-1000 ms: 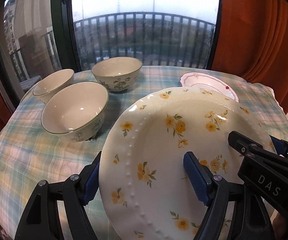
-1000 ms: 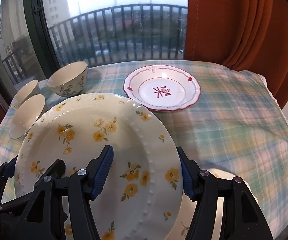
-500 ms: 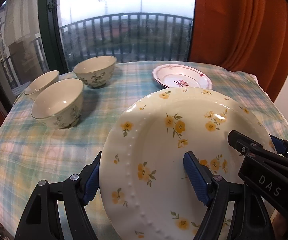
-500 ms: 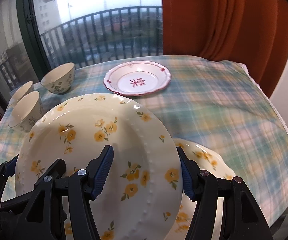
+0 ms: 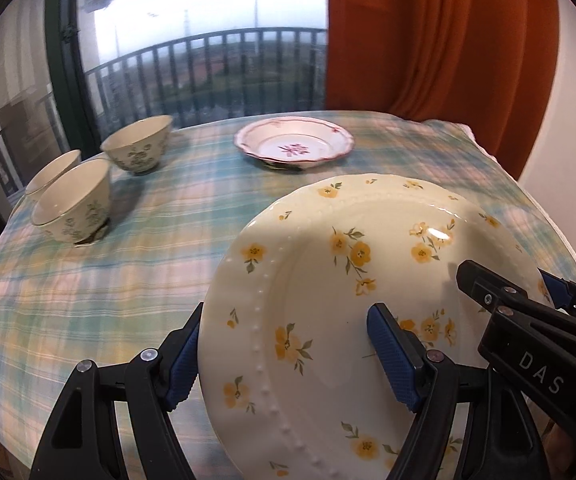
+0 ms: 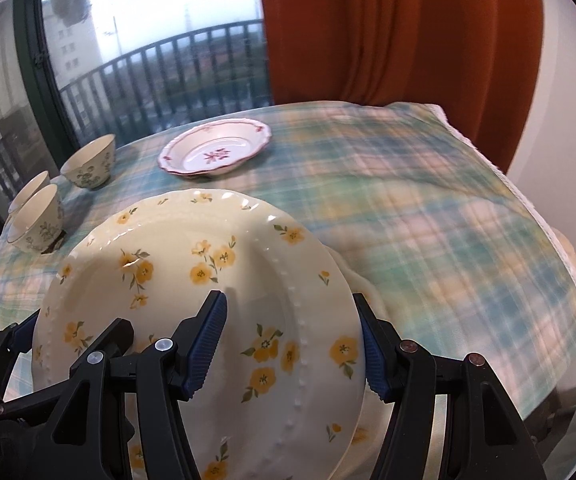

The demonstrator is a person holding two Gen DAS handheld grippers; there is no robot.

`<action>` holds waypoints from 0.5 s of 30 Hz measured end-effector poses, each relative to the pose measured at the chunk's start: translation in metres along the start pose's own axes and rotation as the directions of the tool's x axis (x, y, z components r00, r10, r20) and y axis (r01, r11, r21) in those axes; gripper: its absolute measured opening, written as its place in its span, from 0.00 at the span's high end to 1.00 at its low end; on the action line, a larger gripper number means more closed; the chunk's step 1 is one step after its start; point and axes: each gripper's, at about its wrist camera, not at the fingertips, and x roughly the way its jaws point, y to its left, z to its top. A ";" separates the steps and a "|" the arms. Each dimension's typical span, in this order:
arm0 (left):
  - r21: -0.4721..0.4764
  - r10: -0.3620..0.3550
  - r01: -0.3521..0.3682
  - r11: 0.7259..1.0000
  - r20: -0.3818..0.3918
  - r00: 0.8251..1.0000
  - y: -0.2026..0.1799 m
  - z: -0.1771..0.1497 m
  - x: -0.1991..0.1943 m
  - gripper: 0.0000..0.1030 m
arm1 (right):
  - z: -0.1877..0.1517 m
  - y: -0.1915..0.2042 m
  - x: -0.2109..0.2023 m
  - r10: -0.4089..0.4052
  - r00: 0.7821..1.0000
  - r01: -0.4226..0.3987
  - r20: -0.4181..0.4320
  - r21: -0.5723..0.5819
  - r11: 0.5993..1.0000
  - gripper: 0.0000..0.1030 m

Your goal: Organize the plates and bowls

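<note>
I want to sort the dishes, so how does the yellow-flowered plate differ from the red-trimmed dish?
The yellow-flowered plate is held tilted above the tablecloth by both grippers; the red-trimmed dish rests flat on it, untouched. The plate is shallow with scattered flowers; the dish is deeper with one central red motif. Both are pale with wavy rims.

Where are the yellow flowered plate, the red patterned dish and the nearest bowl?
yellow flowered plate (image 5: 327, 292), left wrist view, on its centre.
red patterned dish (image 6: 214, 156), right wrist view, on its inner well.
nearest bowl (image 5: 72, 204), left wrist view, on its inside.

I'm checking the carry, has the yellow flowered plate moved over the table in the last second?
Yes. The yellow flowered plate, clamped by both tools, has travelled rightward: in the left wrist view the bowls and red-patterned plate slid left behind it.
</note>
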 end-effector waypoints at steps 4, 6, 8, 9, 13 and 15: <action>0.024 -0.015 0.015 1.000 -0.004 1.000 -0.019 -0.002 0.003 0.24 | -0.008 -0.023 -0.001 -0.002 1.000 0.002 -0.004 0.044 0.999 0.37; 0.026 -0.027 0.027 0.999 -0.011 1.000 -0.026 -0.004 0.005 0.24 | -0.011 -0.035 -0.001 -0.004 1.000 0.005 -0.004 0.063 0.998 0.37; 0.030 -0.035 0.036 0.999 -0.019 0.999 -0.033 -0.005 0.009 0.24 | -0.013 -0.042 -0.001 -0.013 1.000 0.013 -0.001 0.068 0.998 0.37; 0.032 -0.037 0.038 0.999 -0.021 0.999 -0.036 -0.005 0.010 0.24 | -0.013 -0.046 0.000 -0.020 1.000 0.020 -0.001 0.069 0.997 0.37; 0.036 -0.044 0.045 0.998 -0.044 0.998 -0.045 -0.006 0.019 0.24 | -0.015 -0.057 0.003 -0.022 1.000 0.023 -0.007 0.083 0.996 0.37; 0.035 -0.049 0.051 0.998 -0.059 0.997 -0.047 -0.007 0.024 0.24 | -0.016 -0.061 0.006 -0.019 1.000 0.020 -0.010 0.095 0.995 0.37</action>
